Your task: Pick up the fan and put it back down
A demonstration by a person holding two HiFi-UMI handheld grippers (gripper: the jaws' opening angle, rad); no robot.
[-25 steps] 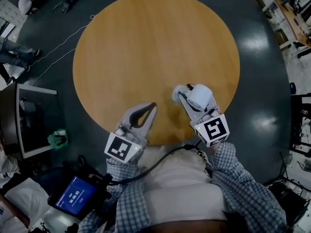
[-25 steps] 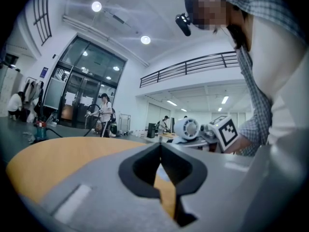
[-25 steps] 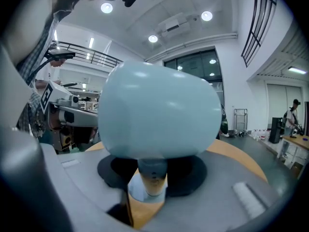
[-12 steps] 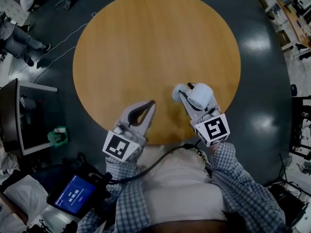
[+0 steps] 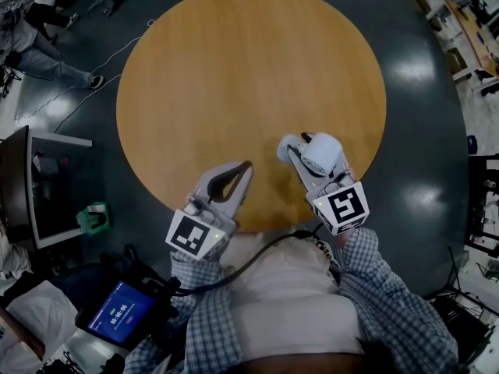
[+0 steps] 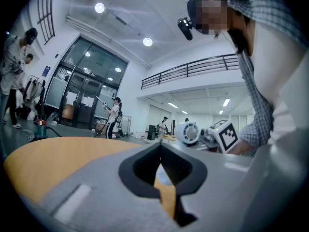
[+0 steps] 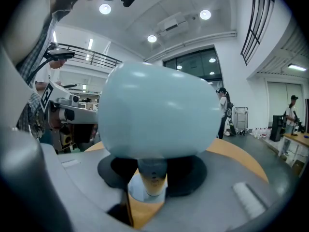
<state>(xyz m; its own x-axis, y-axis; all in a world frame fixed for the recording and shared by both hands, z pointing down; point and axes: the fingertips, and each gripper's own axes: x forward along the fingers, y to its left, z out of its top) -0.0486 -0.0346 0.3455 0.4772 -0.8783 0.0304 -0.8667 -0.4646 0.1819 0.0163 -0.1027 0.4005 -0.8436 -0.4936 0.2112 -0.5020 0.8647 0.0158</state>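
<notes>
A small pale fan (image 5: 320,153) with a rounded head stands near the front right of the round wooden table (image 5: 234,68). My right gripper (image 5: 302,148) is shut on its stem just under the head. In the right gripper view the head (image 7: 157,112) fills the middle, with the stem (image 7: 152,170) between the dark pads and the round base (image 7: 140,191) low against the wood. Whether the base touches the table I cannot tell. My left gripper (image 5: 245,167) hovers at the table's front edge, shut and holding nothing. Its view shows the fan (image 6: 188,133) off to the right.
A dark desk with a monitor (image 5: 47,185) stands left of the table, with a green thing (image 5: 93,220) beside it. A tablet with a blue screen (image 5: 121,312) sits by my left side. Cables (image 5: 101,76) run across the floor, and people (image 5: 47,53) are at the upper left.
Neither gripper nor the fan has visibly moved. The people on the floor at the upper left have shifted.
</notes>
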